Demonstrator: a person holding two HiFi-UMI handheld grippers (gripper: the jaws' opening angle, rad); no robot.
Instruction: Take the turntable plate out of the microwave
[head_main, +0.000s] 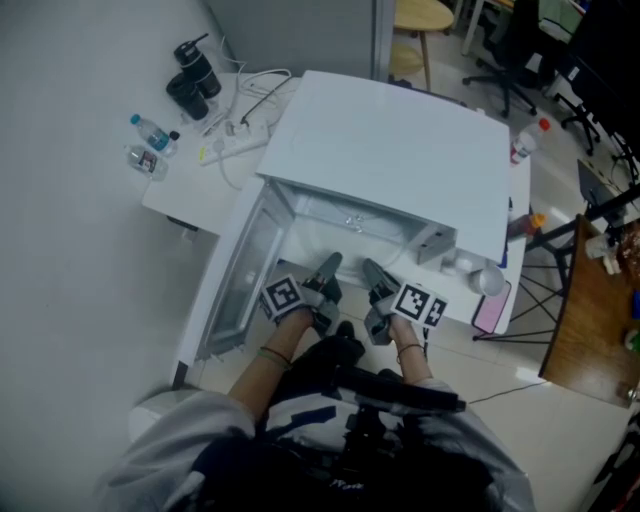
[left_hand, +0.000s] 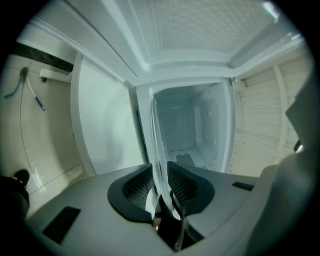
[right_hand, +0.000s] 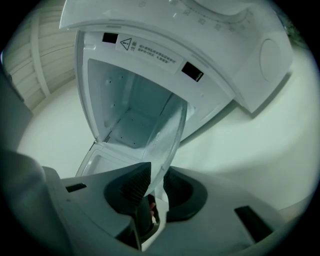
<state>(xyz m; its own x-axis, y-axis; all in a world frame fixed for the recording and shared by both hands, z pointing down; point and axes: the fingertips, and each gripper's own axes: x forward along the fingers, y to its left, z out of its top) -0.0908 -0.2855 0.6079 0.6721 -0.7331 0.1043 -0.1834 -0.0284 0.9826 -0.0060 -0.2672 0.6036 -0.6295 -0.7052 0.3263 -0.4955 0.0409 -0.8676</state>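
The left claw (left_hand: 161, 185) is clenched on the rim of the clear glass turntable plate (left_hand: 159, 150), which is seen edge-on and nearly upright between the ribbed pads. The right claw (right_hand: 150, 182) is likewise closed on the plate (right_hand: 167, 135), whose rim is pressed between its pads and is tilted to the right there. In the head view the left claw (head_main: 328, 266) and the right claw (head_main: 374, 272) are held side by side, close together, both pointed forward and slightly down. The left hand (head_main: 288, 328) and the right hand (head_main: 404, 345) are stretched out behind the marker cubes (head_main: 282, 295). The plate is held just in front of the open cavity (left_hand: 190, 125) of the white microwave (head_main: 400, 150). Its door (head_main: 235, 290) is swung out to the left. The microwave is carried on a white desk (head_main: 185, 195), where two water bottles (head_main: 150, 145) are also kept.
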